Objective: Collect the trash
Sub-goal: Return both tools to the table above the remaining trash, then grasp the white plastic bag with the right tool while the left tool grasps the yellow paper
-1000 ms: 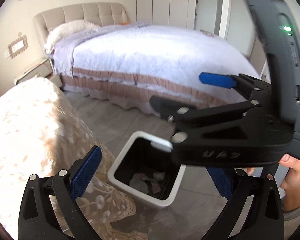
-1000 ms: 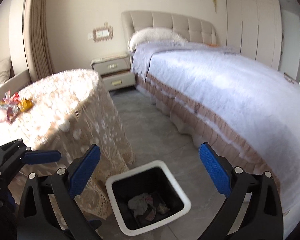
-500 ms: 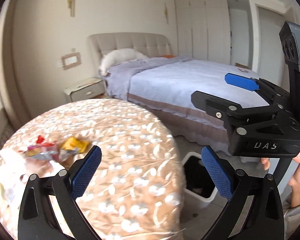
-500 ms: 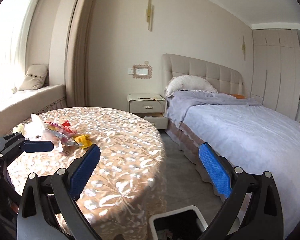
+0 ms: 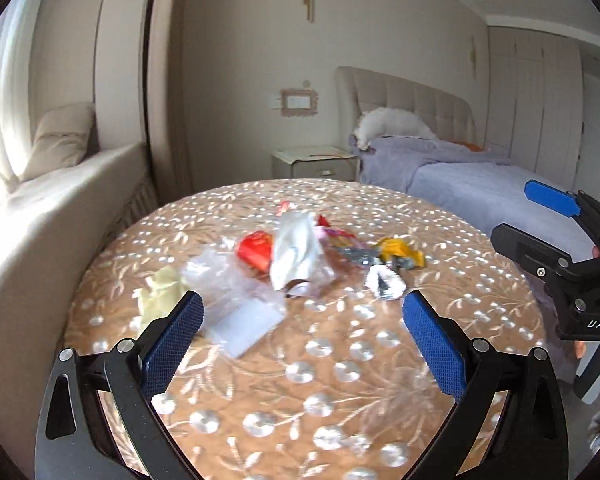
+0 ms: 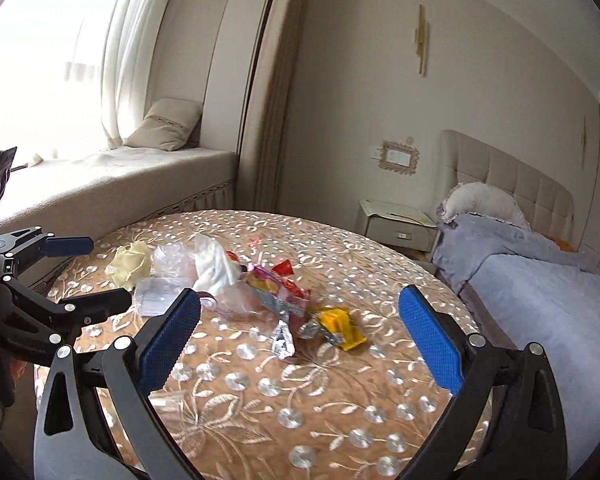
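Looking along my left tool [image 5: 303, 332], I see its blue-padded fingers spread wide and holding nothing above the near half of the round worktop with the tan floral tablecloth [image 5: 340, 384]. The litter sits bunched around the middle of that cloth. A crumpled white plastic bag [image 5: 294, 250] stands at the heart of the pile, and I place everything else from it. Touching its left side is a red wrapper [image 5: 254, 252]; further left lies a clear plastic bag [image 5: 224, 280], then a pale yellow crumpled glove [image 5: 160, 292] nearest the worktop's left edge. Right of the white bag lie a yellow snack wrapper [image 5: 400, 254] and, nearer to me, a silver foil scrap [image 5: 385, 284]. My right tool [image 5: 556, 232] shows at the right border, open and empty, off the worktop's edge. Behind the pile stands a bed with lavender bedding [image 5: 460, 176].

From my right tool [image 6: 299, 338], fingers again wide apart with nothing between them, the same white bag [image 6: 212, 266] sits left of centre. The yellow wrapper [image 6: 340, 328] lies right of it, close to the fingers, with the foil scrap [image 6: 283, 342] just beside it. The glove [image 6: 130, 264] is far left, near my left tool [image 6: 86, 272], whose fingers are parted.
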`<state>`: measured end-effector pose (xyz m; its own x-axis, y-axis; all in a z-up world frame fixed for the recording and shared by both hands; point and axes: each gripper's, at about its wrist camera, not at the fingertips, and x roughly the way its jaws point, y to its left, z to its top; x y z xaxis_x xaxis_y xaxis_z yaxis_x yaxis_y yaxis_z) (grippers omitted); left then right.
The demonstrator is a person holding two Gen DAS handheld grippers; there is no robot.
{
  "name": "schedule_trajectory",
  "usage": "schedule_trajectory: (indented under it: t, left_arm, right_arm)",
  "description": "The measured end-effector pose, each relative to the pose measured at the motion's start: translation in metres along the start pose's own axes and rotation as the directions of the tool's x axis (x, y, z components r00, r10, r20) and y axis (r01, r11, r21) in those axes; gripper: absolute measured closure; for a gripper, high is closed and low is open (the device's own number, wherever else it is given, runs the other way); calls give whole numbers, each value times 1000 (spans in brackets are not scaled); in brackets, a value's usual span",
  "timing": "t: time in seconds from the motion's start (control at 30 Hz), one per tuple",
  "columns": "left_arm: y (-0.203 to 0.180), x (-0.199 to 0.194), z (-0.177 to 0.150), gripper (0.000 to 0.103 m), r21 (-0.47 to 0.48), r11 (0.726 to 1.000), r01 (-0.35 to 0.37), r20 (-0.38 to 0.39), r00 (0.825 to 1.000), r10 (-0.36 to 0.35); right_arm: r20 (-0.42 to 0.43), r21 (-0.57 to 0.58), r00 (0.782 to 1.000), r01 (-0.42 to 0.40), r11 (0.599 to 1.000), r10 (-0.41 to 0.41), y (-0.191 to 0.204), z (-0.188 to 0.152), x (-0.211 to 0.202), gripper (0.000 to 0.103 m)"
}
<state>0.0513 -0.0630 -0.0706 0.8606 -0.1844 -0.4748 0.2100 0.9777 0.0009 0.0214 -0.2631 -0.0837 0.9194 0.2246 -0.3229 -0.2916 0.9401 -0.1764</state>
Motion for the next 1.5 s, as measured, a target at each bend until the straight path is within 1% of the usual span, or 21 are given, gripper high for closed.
schedule_trajectory:
  t: [0.17, 0.3, 0.43, 0.6, 0.67, 0.77, 0.83, 0.87, 0.9, 0.93, 0.97, 1.0, 1.03, 1.07, 1.1, 1.17, 1.23, 1.27, 1.3, 1.43, 1.5]
  left_arm:
    - [54, 8, -5, 5, -58, 995, -78, -18, 997, 77]
    - [96, 23, -11, 5, -133, 984, -116, -65, 992, 108]
    - [126, 49, -18, 5, -200, 973, -113, -136, 987, 87]
    - [135, 84, -23, 5, -178, 976, -123, -227, 970, 80]
    - [140, 96, -23, 5, -201, 974, -101, -252, 967, 48]
    - [150, 110, -22, 5, -263, 963, -63, -273, 962, -12]
    - [154, 117, -23, 6, -285, 957, -50, -281, 959, -33]
    - [155, 121, -24, 12, -291, 956, -37, -287, 957, -50]
    - [155, 125, -25, 21, -299, 954, -17, -293, 953, -75]
    - [156, 128, -26, 24, -317, 948, 7, -296, 949, -106]
    - [158, 131, -27, 32, -341, 939, 32, -292, 946, -138]
    - [159, 134, -27, 37, -353, 934, 48, -289, 944, -158]
    - [159, 135, -27, 39, -358, 932, 58, -286, 943, -169]
    - [158, 136, -27, 43, -362, 930, 70, -282, 942, -181]
    - [158, 137, -27, 49, -365, 927, 83, -277, 941, -193]
    - [157, 137, -27, 55, -369, 924, 96, -267, 942, -204]
    - [157, 137, -26, 59, -373, 922, 100, -261, 943, -208]
    - [158, 135, -27, 63, -373, 923, 92, -254, 947, -197]
    - [160, 134, -24, 65, -374, 924, 85, -245, 951, -187]
    - [160, 119, -15, 65, -364, 927, 90, -211, 961, -177]
    - [158, 109, -9, 65, -358, 929, 94, -189, 967, -171]
  right_arm:
    - [-43, -36, 998, -49, 998, 48, 33, 11, 38, 4]
    - [-82, -68, 994, -78, 995, 72, 52, 19, 70, 4]
    - [-124, -88, 988, -101, 991, 89, 65, 19, 100, 4]
    - [-176, -118, 979, -123, 985, 101, 71, 19, 129, 4]
    - [-204, -119, 973, -136, 984, 110, 72, 20, 142, 4]
    - [-244, -120, 961, -162, 979, 129, 75, 18, 157, 4]
    - [-263, -136, 956, -173, 976, 133, 78, 17, 164, 4]
    - [-269, -143, 953, -179, 973, 136, 80, 16, 167, 8]
    - [-279, -149, 950, -188, 971, 141, 82, 16, 171, 15]
    - [-288, -155, 946, -197, 968, 146, 84, 16, 174, 18]
    - [-295, -156, 943, -203, 967, 150, 85, 15, 179, 24]
    - [-305, -157, 940, -208, 966, 153, 86, 15, 183, 32]
    - [-317, -156, 937, -206, 966, 149, 86, 15, 187, 38]
    - [-330, -150, 932, -208, 967, 150, 86, 14, 191, 52]
    - [-340, -142, 928, -209, 968, 151, 85, 13, 194, 62]
    - [-352, -112, 922, -215, 970, 164, 81, 13, 197, 68]
    - [-347, -90, 922, -218, 972, 174, 78, 14, 196, 74]
    - [-348, -79, 920, -221, 972, 181, 78, 15, 196, 76]
    - [-338, -73, 923, -222, 972, 185, 77, 15, 193, 78]
    - [-265, -61, 945, -216, 974, 193, 73, 27, 172, 79]
    - [-236, -60, 951, -218, 974, 199, 71, 36, 160, 80]
